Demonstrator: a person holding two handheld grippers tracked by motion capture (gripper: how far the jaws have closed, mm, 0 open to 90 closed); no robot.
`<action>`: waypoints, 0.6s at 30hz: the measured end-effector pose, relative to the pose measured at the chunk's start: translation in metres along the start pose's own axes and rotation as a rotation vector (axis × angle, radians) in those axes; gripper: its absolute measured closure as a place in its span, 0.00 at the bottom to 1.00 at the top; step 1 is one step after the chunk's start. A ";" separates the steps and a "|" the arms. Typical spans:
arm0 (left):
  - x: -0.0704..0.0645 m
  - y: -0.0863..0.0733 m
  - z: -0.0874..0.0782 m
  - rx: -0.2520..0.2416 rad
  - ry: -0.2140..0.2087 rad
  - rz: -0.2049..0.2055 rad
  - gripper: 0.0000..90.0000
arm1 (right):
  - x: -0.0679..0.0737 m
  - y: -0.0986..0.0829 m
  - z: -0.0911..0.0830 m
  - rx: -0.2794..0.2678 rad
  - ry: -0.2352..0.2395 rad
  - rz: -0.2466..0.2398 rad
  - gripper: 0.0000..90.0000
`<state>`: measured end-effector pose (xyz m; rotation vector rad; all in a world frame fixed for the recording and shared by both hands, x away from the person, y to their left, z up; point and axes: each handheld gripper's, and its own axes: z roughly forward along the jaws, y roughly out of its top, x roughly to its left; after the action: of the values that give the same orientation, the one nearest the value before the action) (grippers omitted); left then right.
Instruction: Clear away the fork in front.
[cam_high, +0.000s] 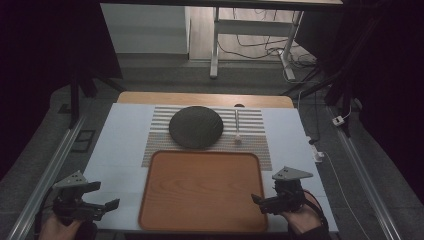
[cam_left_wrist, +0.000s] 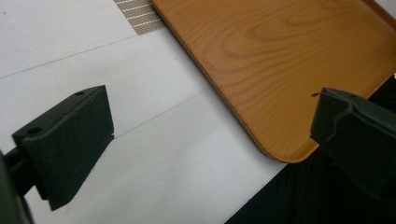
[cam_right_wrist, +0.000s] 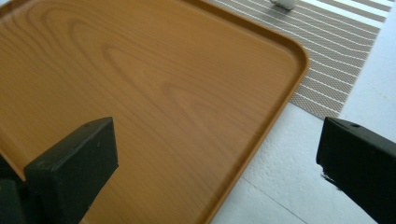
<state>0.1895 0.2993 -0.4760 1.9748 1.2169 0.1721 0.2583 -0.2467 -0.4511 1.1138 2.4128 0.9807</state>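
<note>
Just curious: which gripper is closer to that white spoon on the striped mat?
Right. The right gripper sits below the spoon, beside the tray's right edge; the left gripper is far left.

I see both hand-held grippers low at my end of the high view — the left gripper (cam_high: 107, 196) at the bottom left corner, the right gripper (cam_high: 259, 204) at the bottom right. Each sits in a hand (cam_high: 56, 227), forearms barely entering the picture, and the two point inward, toward each other. Jaws on both stand wide apart — nothing between them in either gripper view.
</note>
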 end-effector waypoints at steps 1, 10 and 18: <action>0.000 0.000 0.000 0.000 0.000 0.000 0.00 | 0.000 0.000 0.000 0.000 0.000 0.000 0.00; 0.000 0.000 0.000 0.003 0.001 0.004 0.00 | 0.011 0.010 0.015 0.014 0.021 -0.057 0.00; -0.001 0.001 0.001 0.009 -0.005 0.008 0.00 | 0.016 0.017 0.027 0.025 0.031 -0.082 0.00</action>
<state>0.1895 0.2975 -0.4758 1.9866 1.2090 0.1659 0.2712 -0.2144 -0.4586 1.0066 2.4806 0.9510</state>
